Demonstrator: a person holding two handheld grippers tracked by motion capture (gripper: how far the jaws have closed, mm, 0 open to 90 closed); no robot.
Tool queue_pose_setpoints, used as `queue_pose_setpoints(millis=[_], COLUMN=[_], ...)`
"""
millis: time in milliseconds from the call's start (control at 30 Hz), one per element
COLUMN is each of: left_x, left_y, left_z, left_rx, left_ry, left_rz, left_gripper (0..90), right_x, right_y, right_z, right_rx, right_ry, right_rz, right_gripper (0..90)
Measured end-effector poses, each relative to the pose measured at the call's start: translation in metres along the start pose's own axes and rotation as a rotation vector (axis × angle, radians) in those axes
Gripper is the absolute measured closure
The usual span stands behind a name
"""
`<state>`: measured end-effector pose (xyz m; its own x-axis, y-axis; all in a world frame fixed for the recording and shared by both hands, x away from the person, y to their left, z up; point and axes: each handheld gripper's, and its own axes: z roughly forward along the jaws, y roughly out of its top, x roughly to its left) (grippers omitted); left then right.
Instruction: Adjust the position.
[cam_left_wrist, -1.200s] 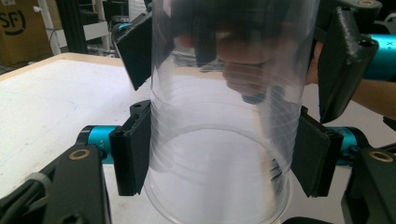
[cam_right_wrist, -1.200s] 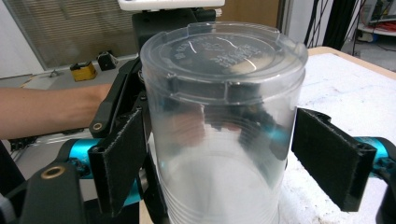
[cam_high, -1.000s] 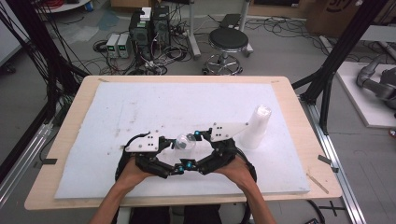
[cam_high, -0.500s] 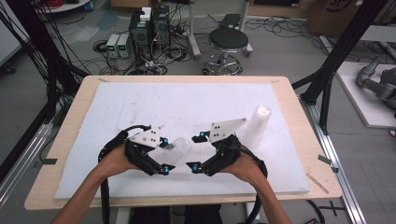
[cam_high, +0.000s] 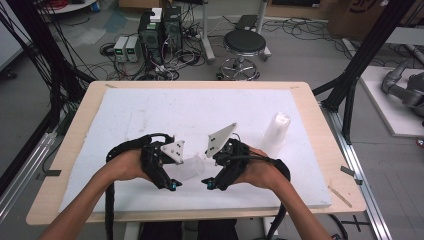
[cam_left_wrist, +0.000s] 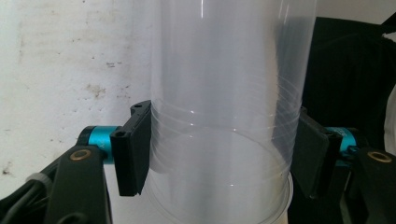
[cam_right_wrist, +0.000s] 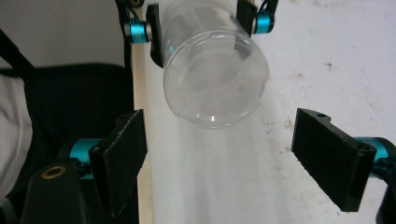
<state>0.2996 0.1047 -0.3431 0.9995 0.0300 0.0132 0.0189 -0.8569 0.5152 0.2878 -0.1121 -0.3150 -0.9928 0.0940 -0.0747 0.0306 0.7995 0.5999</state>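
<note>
Left gripper (cam_high: 172, 184) fingers (cam_left_wrist: 133, 154) clamped on clear plastic cup (cam_left_wrist: 224, 121), held lying sideways at lower centre of frame, above white desk (cam_high: 150, 115), base toward right gripper (cam_high: 209, 183). Right fingers (cam_right_wrist: 116, 154) spread wide, likely lining up to take cup. Stack of clear cups (cam_high: 275, 132) upright at right.

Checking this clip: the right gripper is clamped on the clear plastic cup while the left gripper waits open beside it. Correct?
Not quite: the grippers are swapped. The left gripper is shut on the clear plastic cup, as the left gripper view shows. The right gripper waits open, its jaws wide apart and short of the cup's base.
</note>
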Motion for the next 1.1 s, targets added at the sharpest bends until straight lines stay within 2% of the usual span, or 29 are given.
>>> queue_pose_setpoints(millis=[67, 167, 500, 633, 900, 1100], left_x=[0.000, -0.002, -0.003, -0.003, -0.002, -0.003], left_y=[0.002, 0.004, 0.009, 0.010, 0.012, 0.012], left_z=[-0.001, -0.001, 0.005, 0.008, 0.008, 0.010], left_rx=[0.008, 0.021, 0.071, 0.081, 0.086, 0.080], left_ry=[0.000, 0.002, -0.002, -0.008, -0.009, -0.009], left_rz=[0.000, 0.010, 0.029, 0.038, 0.040, 0.046], left_gripper=[31.9, 32.0, 32.1, 32.2, 32.3, 32.3], right_x=[0.001, 0.001, 0.002, 0.002, 0.004, 0.003], right_y=[0.003, 0.006, 0.012, 0.015, 0.017, 0.019], right_z=[0.002, 0.003, 0.004, 0.006, 0.009, 0.010], right_rx=[0.034, 0.055, 0.088, 0.089, 0.108, 0.086], right_ry=[-0.001, 0.002, 0.007, 0.014, 0.027, 0.035], right_rz=[-0.012, -0.021, -0.032, -0.054, -0.048, -0.064], right_gripper=[18.0, 18.2, 18.4, 19.7, 20.9, 24.7])
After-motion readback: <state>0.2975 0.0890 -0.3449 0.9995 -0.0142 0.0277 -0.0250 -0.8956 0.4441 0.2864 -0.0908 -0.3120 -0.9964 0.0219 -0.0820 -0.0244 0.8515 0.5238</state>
